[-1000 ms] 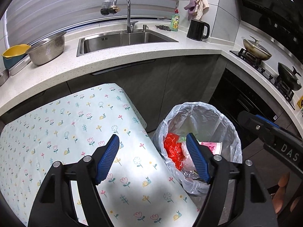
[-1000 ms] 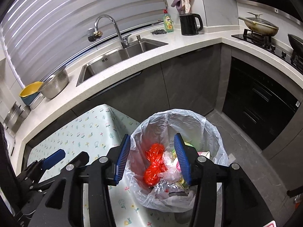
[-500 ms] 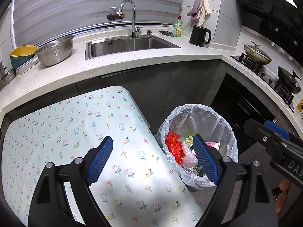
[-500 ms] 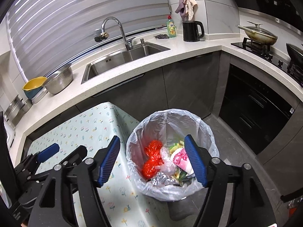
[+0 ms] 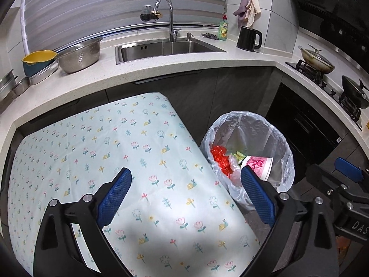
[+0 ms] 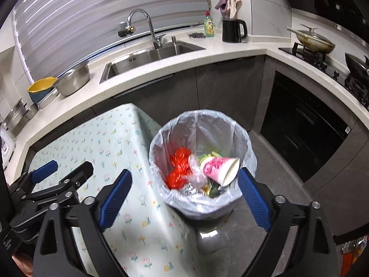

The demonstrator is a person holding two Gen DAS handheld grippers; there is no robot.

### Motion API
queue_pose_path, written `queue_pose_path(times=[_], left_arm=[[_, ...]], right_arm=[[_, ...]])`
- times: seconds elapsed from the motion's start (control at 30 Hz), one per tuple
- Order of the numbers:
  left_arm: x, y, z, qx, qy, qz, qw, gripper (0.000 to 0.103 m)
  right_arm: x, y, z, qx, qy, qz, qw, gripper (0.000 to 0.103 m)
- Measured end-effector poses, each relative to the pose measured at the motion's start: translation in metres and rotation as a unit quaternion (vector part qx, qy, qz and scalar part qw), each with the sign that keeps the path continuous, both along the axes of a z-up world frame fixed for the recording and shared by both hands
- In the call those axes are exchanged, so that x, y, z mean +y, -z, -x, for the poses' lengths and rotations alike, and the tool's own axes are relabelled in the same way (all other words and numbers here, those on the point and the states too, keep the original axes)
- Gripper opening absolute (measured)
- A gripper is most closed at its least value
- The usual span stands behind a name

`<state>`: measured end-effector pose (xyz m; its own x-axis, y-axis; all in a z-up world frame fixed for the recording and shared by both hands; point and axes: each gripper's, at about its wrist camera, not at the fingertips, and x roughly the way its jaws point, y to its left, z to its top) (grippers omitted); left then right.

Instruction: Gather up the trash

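Floral tablecloth (image 5: 129, 161) spread over table, bare; lined trash bin (image 6: 203, 198) just beside table edge, on floor; inside bin: pink paper cup (image 6: 219, 168) tilted on top, red wrapper (image 6: 178, 168) left of it; left gripper (image 5: 185, 198) agape, empty, over cloth; right gripper (image 6: 184, 196) agape, empty, above bin.

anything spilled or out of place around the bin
Nothing stands out. The trash bin stands upright beside the table, its liner folded over the rim. The paper cup and red plastic lie inside. No litter shows on the floor.
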<state>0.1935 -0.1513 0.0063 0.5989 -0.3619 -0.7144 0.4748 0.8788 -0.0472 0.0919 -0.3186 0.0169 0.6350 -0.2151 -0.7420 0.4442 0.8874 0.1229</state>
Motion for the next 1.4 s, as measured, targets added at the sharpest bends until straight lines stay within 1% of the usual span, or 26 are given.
queue_pose_path(times=[0.17,0.27,0.5,0.7,1.4], left_arm=[[0.008,0.012,0.010,0.009,-0.010,-0.008,0.9999,0.091],[0.011,0.016,0.015,0.010,-0.011,-0.014,0.9998,0.091],[0.013,0.020,0.023,0.014,-0.017,-0.016,0.9996,0.091],[0.013,0.022,0.031,0.007,-0.015,-0.019,0.9997,0.091],[0.003,0.033,0.045,0.017,-0.007,-0.026,0.9995,0.091]], right_arm=[[0.007,0.011,0.009,0.013,-0.008,0.007,1.000,0.097],[0.010,0.018,0.014,0.022,-0.009,0.021,0.999,0.097],[0.015,0.027,0.024,0.035,-0.017,0.030,0.999,0.097],[0.020,0.029,0.029,0.034,-0.019,0.047,0.998,0.097],[0.015,0.040,0.036,0.039,-0.011,0.036,0.999,0.097]])
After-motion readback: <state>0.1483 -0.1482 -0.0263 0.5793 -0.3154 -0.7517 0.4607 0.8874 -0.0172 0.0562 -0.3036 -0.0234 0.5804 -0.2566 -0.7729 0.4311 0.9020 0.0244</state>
